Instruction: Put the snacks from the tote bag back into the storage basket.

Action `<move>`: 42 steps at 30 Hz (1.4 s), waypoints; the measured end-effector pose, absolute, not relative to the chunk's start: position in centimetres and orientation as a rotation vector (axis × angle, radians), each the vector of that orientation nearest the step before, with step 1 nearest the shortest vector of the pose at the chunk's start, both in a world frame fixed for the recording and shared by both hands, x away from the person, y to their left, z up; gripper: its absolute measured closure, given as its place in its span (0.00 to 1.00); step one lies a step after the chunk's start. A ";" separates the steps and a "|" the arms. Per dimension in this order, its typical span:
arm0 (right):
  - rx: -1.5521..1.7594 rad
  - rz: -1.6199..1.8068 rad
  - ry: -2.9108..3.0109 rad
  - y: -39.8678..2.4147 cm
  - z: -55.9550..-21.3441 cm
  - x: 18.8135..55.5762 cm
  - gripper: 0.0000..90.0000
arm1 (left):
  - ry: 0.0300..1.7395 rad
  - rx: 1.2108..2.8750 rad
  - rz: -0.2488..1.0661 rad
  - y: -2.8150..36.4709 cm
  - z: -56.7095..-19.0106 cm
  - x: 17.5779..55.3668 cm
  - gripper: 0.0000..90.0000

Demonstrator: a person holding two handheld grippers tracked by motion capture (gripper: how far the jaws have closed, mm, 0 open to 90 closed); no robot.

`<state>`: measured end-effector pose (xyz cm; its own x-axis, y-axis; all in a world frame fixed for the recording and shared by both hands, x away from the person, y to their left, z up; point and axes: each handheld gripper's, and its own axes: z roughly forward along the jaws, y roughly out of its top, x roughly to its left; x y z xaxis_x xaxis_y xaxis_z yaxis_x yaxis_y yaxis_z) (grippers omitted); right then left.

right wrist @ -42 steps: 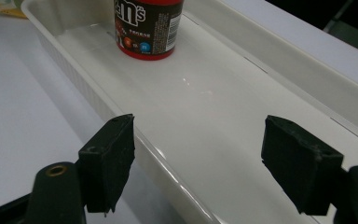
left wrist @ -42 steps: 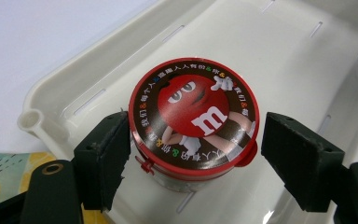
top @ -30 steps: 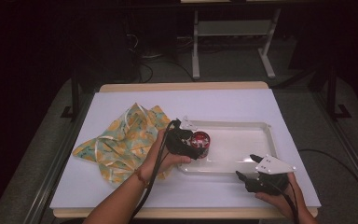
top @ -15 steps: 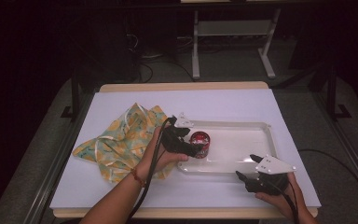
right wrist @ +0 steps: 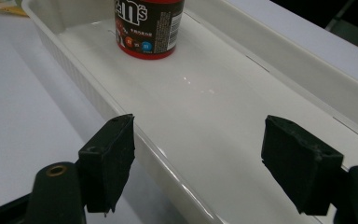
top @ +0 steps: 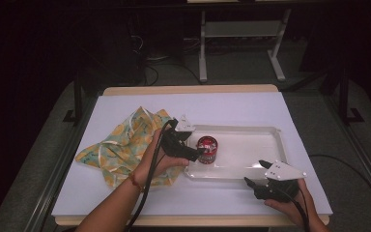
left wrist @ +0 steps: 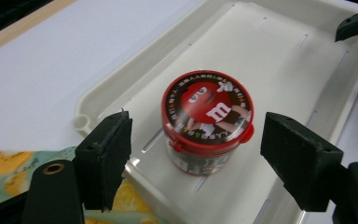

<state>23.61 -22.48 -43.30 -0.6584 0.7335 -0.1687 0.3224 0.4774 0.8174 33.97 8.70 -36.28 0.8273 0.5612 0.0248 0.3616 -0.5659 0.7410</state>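
Left claw [left wrist: 193, 154] backed off round red-lidded plastic tub [left wrist: 206, 119], jaws wide; right claw [right wrist: 198, 158] wide over glossy tray [right wrist: 223, 121].

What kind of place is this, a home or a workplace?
Probably a lab or recording studio, not a home: a white-covered table in a dark room, cables on the floor behind it, a metal stand, and a hand-held claw over a plain tray.

- Lab or studio recording bay, not a home.
- White-covered table [top: 232, 104] lit brightly; surroundings dark.
- Metal stand [top: 239, 36] and loose cables [top: 149, 72] on grey floor behind.
- Black frame posts [top: 78, 96] flank the table.
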 end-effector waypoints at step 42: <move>0.872 1.073 2.221 -22.4 -43.3 23.6 0.28 | 0.530 2.242 0.490 14.1 -36.4 32.7 0.25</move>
<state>23.62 -22.41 -43.30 -0.6578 0.7335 -0.1711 0.3219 0.4791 0.8166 32.69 14.14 -36.38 0.8399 0.5126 0.1783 0.2182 -0.6198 0.7538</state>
